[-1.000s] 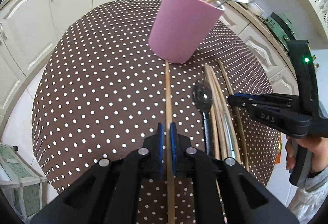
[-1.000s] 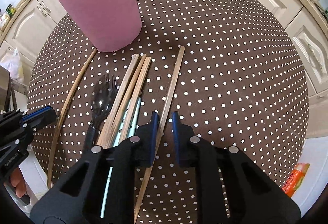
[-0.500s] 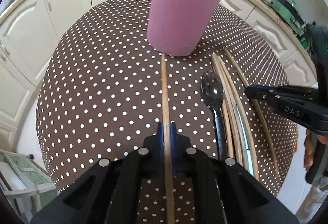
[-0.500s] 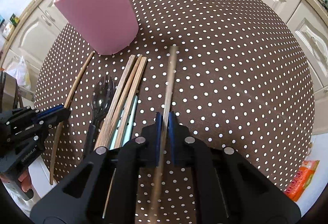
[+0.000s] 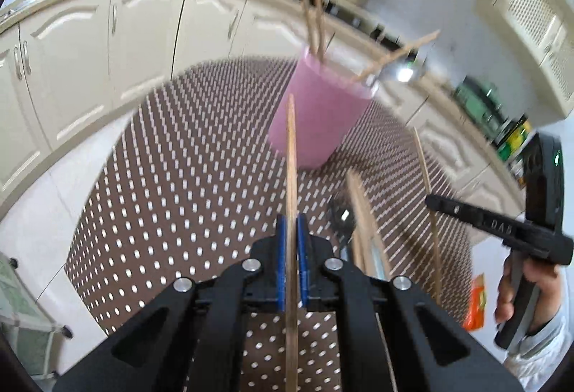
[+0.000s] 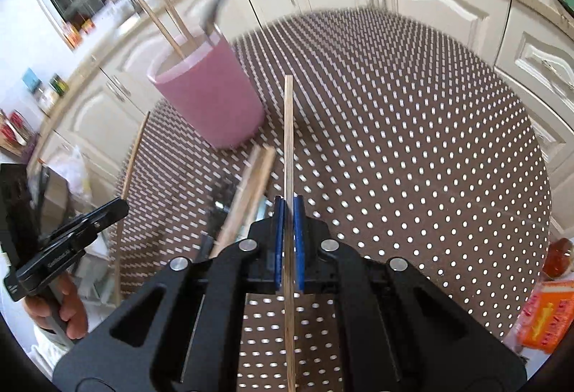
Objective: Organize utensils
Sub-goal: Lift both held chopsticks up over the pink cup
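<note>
A pink cup (image 5: pixel 319 116) stands on the round brown polka-dot table (image 5: pixel 172 184) and holds several wooden chopsticks and a metal spoon. My left gripper (image 5: pixel 291 223) is shut on a wooden chopstick (image 5: pixel 291 155), lifted off the table and pointing at the cup. My right gripper (image 6: pixel 289 205) is shut on another wooden chopstick (image 6: pixel 288 133), also lifted, with the cup (image 6: pixel 211 94) ahead to its left. On the table between the grippers lie more chopsticks (image 6: pixel 247 191) and a dark fork (image 5: pixel 340 216), blurred.
Cream kitchen cabinets (image 5: pixel 107 44) curve around behind the table. An orange packet (image 6: pixel 545 316) lies below the table's right edge. The right gripper also shows in the left wrist view (image 5: pixel 430 201), and the left gripper in the right wrist view (image 6: pixel 122 207).
Both grippers have risen from the table, each carrying its chopstick, and tilted up toward the cup. The right gripper closed on its chopstick during the last second.
</note>
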The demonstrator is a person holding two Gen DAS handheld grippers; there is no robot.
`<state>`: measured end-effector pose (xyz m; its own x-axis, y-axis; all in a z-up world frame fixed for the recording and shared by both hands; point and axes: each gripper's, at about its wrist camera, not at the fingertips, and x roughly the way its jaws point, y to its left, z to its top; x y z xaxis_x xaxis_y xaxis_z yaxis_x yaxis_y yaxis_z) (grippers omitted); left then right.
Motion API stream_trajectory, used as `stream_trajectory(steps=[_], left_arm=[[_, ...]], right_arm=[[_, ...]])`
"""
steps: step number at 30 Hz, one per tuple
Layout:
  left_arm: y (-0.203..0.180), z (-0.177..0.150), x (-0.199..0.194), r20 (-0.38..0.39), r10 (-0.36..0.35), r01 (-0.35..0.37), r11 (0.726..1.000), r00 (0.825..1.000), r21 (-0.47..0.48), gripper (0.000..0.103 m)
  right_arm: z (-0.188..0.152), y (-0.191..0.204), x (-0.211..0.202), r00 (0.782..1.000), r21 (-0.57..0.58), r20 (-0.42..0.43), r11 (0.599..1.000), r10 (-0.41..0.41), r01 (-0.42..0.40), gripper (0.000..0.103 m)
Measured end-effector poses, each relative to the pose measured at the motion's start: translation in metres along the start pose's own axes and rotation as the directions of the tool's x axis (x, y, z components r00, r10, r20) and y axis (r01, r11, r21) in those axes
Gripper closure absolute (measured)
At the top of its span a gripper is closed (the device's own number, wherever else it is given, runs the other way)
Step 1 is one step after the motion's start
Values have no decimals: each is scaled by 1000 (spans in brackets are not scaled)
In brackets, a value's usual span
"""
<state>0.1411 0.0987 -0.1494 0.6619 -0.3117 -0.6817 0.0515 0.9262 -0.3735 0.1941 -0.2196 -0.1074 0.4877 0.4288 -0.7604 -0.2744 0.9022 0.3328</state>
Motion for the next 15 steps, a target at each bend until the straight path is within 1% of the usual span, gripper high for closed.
stream_trajectory(steps=[2,4,5,6,7,8,9,10,11,12,14,15], left_arm=[[-5,3,-16,90,-22,21,1000,996,6,97],[-7,4,-34,177,-39,37,999,983,14,97],[-8,4,-44,226,-56,53,998,973,20,97],[-10,5,-52,280,-70,63,997,957,33,97],[-13,6,-56,313,-76,66,997,947,43,97],[-16,9,-57,333,-82,70,996,939,48,97],[-18,12,-59,362,-95,81,995,927,55,97],[-21,13,-60,378,-100,82,995,920,64,97],[-25,17,-60,401,-99,75,994,911,75,97],[-38,23,-53,419,-93,64,994,903,83,97],[-48,29,-54,461,-101,56,992,882,111,97],[-53,33,-55,494,-112,57,990,862,125,97]], right_arm=[[1,3,-18,998,-6,54,1000,28,-27,97],[3,11,-35,994,-13,96,998,56,-55,97],[5,14,-43,990,-19,116,997,74,-72,97],[6,18,-51,987,-28,137,996,87,-84,97],[12,21,-53,984,-35,152,995,95,-91,97],[11,24,-59,980,-42,167,994,105,-100,97],[14,27,-65,976,-54,185,993,117,-109,97],[13,32,-68,972,-62,199,992,122,-112,97],[14,36,-73,969,-74,214,991,127,-113,97],[15,40,-76,964,-85,230,989,135,-118,97],[21,56,-78,956,-100,253,987,147,-125,97],[27,61,-76,952,-105,268,987,146,-122,97]])
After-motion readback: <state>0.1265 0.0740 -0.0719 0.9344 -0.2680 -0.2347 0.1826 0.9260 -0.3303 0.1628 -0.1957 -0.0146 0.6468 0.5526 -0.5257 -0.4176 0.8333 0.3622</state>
